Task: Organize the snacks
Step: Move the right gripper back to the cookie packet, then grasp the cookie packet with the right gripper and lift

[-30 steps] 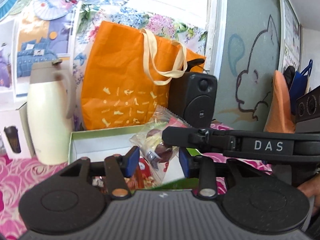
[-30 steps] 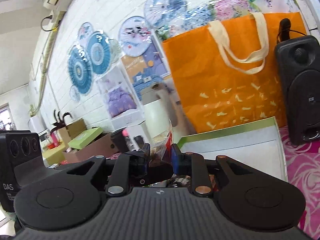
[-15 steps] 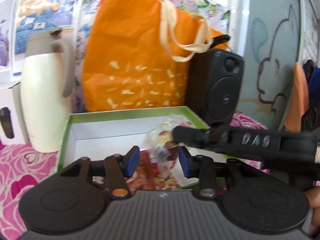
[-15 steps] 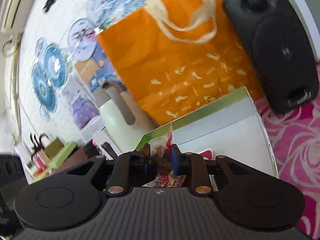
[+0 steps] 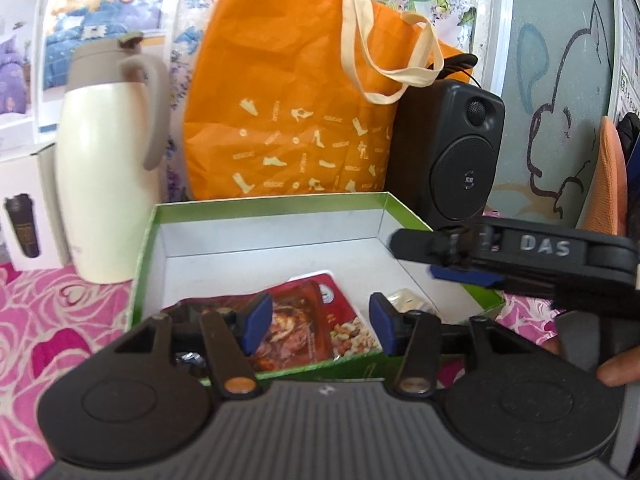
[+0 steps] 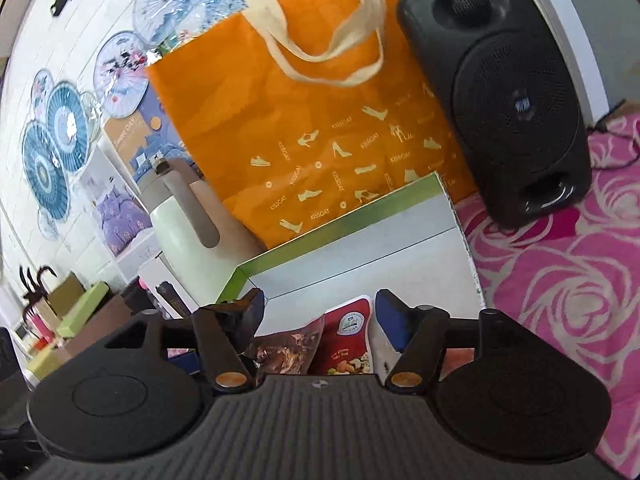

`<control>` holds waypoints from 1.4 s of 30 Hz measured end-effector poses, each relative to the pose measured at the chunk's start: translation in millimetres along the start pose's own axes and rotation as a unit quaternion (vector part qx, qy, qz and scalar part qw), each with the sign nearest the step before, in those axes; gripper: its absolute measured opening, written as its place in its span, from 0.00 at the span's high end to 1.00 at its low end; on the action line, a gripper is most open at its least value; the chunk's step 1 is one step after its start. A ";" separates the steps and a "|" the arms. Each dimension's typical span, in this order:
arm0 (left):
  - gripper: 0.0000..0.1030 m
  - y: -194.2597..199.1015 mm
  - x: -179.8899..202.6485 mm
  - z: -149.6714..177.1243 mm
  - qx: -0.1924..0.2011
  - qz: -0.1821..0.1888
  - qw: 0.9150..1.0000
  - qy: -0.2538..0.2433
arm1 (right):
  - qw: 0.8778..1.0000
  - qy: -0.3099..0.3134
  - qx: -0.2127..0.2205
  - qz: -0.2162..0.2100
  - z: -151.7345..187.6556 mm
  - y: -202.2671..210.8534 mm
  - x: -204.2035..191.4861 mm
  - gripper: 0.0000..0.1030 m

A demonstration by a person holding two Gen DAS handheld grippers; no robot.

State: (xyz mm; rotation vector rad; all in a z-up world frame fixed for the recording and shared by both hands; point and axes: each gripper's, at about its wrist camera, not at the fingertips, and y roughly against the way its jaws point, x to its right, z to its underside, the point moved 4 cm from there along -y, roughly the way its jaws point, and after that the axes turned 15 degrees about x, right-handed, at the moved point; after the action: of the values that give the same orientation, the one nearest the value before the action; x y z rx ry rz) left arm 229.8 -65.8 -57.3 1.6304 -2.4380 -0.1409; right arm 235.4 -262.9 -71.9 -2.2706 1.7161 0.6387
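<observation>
Nearest in the left wrist view, the left gripper (image 5: 316, 330) hangs over the near edge of the green box (image 5: 148, 248), its jaws spreading with nothing pinched between them. The right gripper (image 6: 318, 312) is likewise opening wide, empty, above the same box.

Below them, on the box's near floor, lies a red snack packet (image 5: 316, 320), flat and glossy, printed with roast meat and nuts. A small clear-wrapped sweet (image 5: 406, 299) sits just right of it.

The packet is probably light, floppy and slick; it would crumple under a squeeze, so a sealed edge looks the best place to pinch it.

Farther back stand a cream jug (image 5: 104, 168) on the left, an orange bag (image 5: 296, 120) behind the box and a black speaker (image 5: 452, 152) on the right.
</observation>
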 end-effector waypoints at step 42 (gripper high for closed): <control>0.54 120.6 51.7 98.2 -0.103 0.042 0.990 0.091 | 0.970 -0.058 -0.226 -0.067 89.7 107.6 -11.3 0.54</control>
State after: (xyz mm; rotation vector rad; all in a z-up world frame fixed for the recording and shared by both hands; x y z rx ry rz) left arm 80.1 -70.4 -123.8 1.3875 -2.2674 -0.2140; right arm 111.9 -246.2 -136.9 -2.5481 1.4615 1.2093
